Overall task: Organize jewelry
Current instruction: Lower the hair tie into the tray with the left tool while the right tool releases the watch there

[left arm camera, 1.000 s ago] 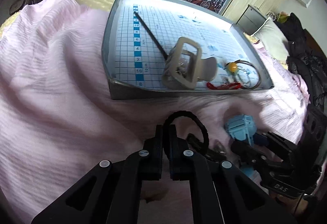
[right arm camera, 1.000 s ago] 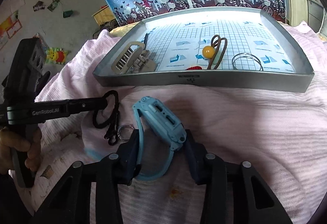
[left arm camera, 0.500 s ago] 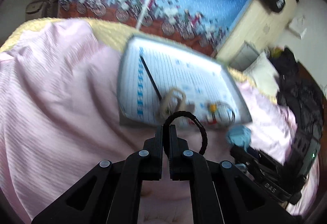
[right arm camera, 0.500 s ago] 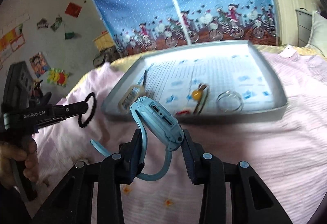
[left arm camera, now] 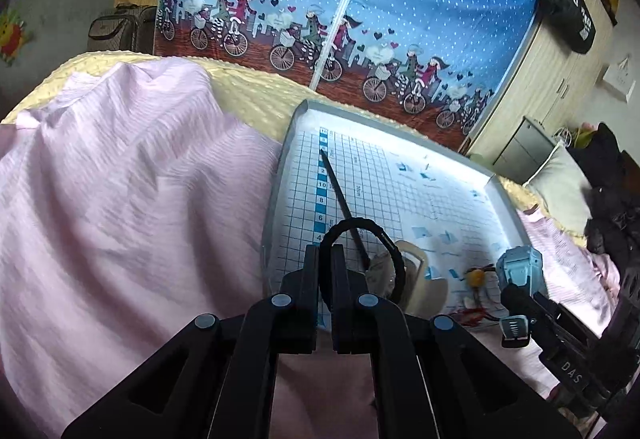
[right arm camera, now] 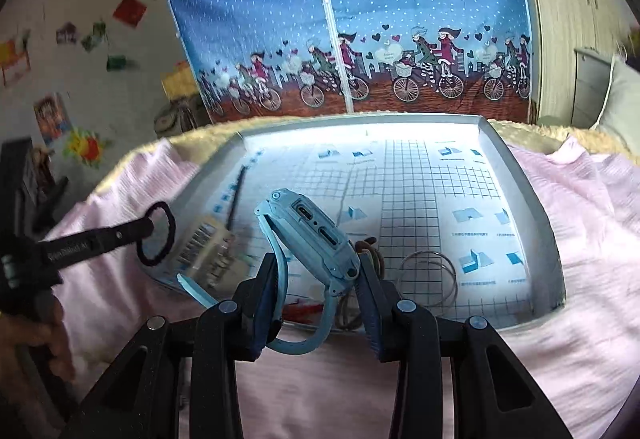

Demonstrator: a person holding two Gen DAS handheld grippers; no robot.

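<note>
Left wrist view: left hand-held gripper (left arm camera: 325,259) pinches black hair tie (left arm camera: 374,235); right hand-held gripper (right arm camera: 318,275) clamps blue watch (right arm camera: 316,235).

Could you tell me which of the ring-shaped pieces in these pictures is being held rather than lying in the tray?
The black hair tie, pinched in the left gripper. The thin metal rings lie flat on the tray.

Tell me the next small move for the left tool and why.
Probably ease the left tool forward and down, then open it. It is pinching the black hair tie above the tray's near-left corner, beside the beige hair claw.
</note>
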